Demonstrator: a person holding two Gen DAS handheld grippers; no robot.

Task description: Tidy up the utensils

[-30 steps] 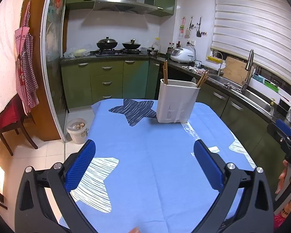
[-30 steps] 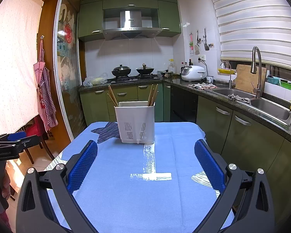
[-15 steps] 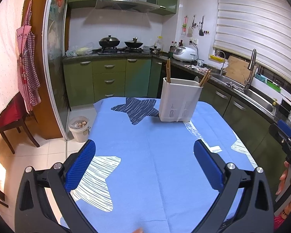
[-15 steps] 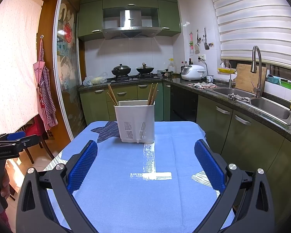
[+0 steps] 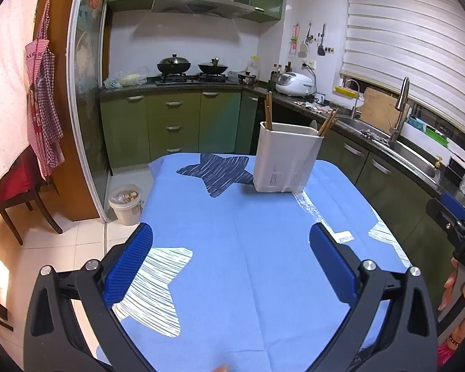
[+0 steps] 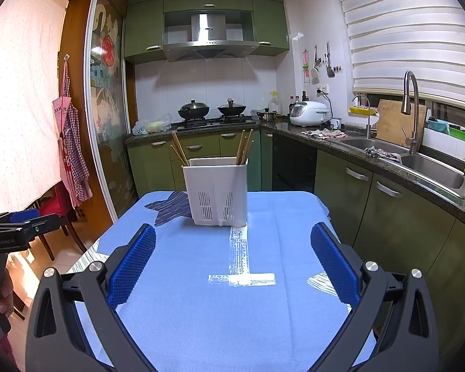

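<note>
Both the left gripper (image 5: 231, 255) and right gripper (image 6: 232, 255) hover spread wide, gripping nothing. Ahead of each, well apart, the white utensil holder (image 6: 216, 192) stands upright on the desk (image 6: 201, 310), chopsticks (image 6: 244, 151) inside.

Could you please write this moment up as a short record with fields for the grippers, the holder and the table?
left gripper: open, empty, above the table
right gripper: open, empty, above the table
holder: white plastic utensil holder upright at the far end of the table
contents: brown wooden chopsticks in two groups, one at each end of the holder
table: blue star-patterned tablecloth with no loose utensils in view
</note>
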